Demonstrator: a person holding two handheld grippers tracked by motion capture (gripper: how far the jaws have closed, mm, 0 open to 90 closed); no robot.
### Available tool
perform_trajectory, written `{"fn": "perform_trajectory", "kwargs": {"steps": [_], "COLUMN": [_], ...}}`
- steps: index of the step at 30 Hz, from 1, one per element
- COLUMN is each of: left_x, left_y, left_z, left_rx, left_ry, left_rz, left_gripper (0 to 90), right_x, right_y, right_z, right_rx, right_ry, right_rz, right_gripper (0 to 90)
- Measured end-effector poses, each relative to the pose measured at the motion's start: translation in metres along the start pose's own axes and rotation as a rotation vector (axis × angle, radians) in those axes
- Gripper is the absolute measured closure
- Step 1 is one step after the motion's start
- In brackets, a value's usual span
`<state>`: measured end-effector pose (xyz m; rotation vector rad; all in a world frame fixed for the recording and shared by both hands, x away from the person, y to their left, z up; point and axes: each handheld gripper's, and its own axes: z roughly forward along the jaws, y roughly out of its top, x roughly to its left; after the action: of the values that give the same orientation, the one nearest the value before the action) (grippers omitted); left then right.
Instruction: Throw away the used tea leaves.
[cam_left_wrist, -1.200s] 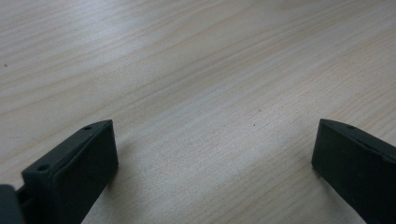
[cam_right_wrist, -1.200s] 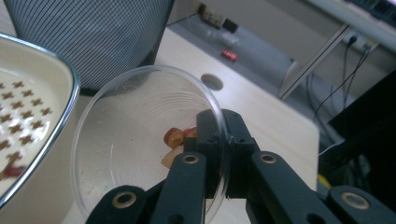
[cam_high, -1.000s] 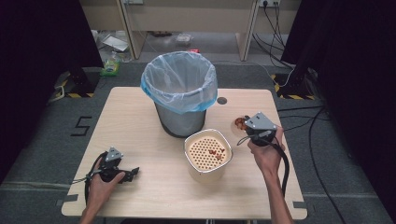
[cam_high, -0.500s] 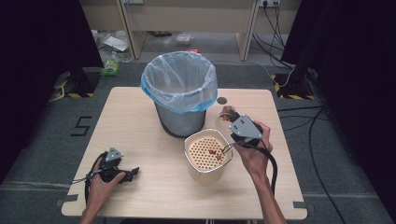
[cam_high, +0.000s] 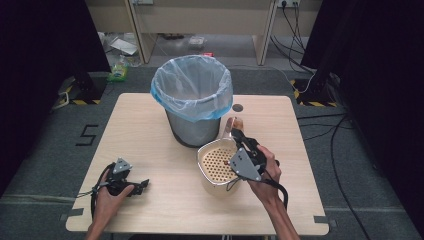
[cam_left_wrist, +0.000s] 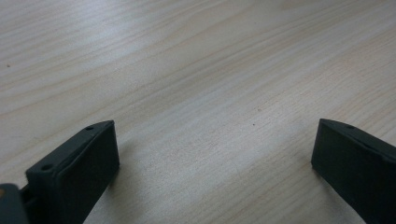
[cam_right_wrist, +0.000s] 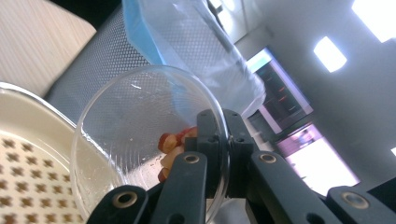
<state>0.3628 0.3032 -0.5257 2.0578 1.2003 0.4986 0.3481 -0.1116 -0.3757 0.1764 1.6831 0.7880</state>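
Pale wood makes up the table (cam_high: 150, 130), which stands on grey carpet with dark curtains at both sides. From the high view, a metal bin (cam_high: 192, 107) lined with a thin blue bag sits at the middle of the table, and a cream perforated strainer (cam_high: 216, 162) rests just in front of it. The right gripper (cam_high: 239, 136) holds a clear glass bowl (cam_high: 231, 125) tilted on edge over the strainer's far rim, near the bin. The left gripper (cam_high: 142, 184) lies low on the table, well apart from both.

Along the left gripper view, the two black jaws stand wide apart over bare wood grain, holding nothing.

Along the right gripper view, the jaws pinch the rim of the smooth round bowl (cam_right_wrist: 149, 140), with reddish food scraps (cam_right_wrist: 173, 147) gathered against them. Mesh bin wall (cam_right_wrist: 98, 70) rises behind. Glass gripped at one edge may slip, and the scraps could drop into the strainer (cam_right_wrist: 28, 158).
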Motion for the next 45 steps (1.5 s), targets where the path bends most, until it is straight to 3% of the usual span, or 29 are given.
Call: {"fn": "perform_trajectory", "kwargs": {"steps": [5,6,7,9,12,14,20,21,23,24,30,32,38,39,44,45], "left_x": [0.0,0.0,0.0,0.0,0.0,0.0,0.0,0.0,0.0,0.0,0.0,0.0,0.0,0.0,0.0,0.0], "left_y": [0.0,0.0,0.0,0.0,0.0,0.0,0.0,0.0,0.0,0.0,0.0,0.0,0.0,0.0,0.0,0.0], "left_z": [0.0,0.0,0.0,0.0,-0.001,-0.001,-0.001,0.0,0.0,0.0,0.0,0.0,-0.001,0.0,0.0,0.0], "left_rx": [0.001,0.001,0.001,0.001,0.002,0.002,0.002,0.003,0.001,0.003,0.0,0.0,0.003,0.002,0.002,0.002], "left_ry": [0.002,0.002,0.002,0.004,0.003,0.002,0.001,-0.001,-0.001,-0.001,-0.002,-0.001,0.001,-0.001,0.0,-0.001], "left_rz": [0.003,0.003,0.004,0.005,0.007,0.007,0.005,0.003,0.0,0.003,-0.002,-0.002,0.003,-0.001,0.0,-0.002], "left_gripper": [0.0,0.0,0.0,0.0,0.0,0.0,0.0,0.0,0.0,0.0,0.0,0.0,0.0,0.0,0.0,0.0], "right_x": [0.007,0.007,0.009,0.01,0.017,0.024,0.036,0.038,0.039,0.041,0.045,0.047,0.049,0.049,0.048,0.046], "right_y": [0.005,0.005,0.005,0.004,0.012,0.012,0.005,0.006,0.005,0.001,-0.002,0.001,0.003,0.004,0.003,0.004], "right_z": [-0.001,-0.001,0.0,0.001,-0.005,-0.003,0.002,0.001,0.001,0.002,0.002,0.001,0.004,0.004,0.005,0.005], "right_rx": [-0.022,-0.022,-0.025,-0.014,-0.058,-0.06,-0.055,-0.07,-0.064,-0.054,-0.062,-0.082,-0.081,-0.084,-0.091,-0.101], "right_ry": [-0.053,-0.053,-0.071,-0.078,-0.13,-0.141,-0.148,-0.179,-0.186,-0.18,-0.188,-0.2,-0.195,-0.198,-0.191,-0.199], "right_rz": [-0.097,-0.097,-0.137,-0.152,-0.238,-0.315,-0.376,-0.425,-0.436,-0.467,-0.487,-0.516,-0.513,-0.531,-0.49,-0.521], "right_gripper": [87.9,87.9,88.0,88.0,88.1,88.1,88.1,88.1,88.1,88.1,88.2,88.2,88.2,88.2,88.2,88.2]}}
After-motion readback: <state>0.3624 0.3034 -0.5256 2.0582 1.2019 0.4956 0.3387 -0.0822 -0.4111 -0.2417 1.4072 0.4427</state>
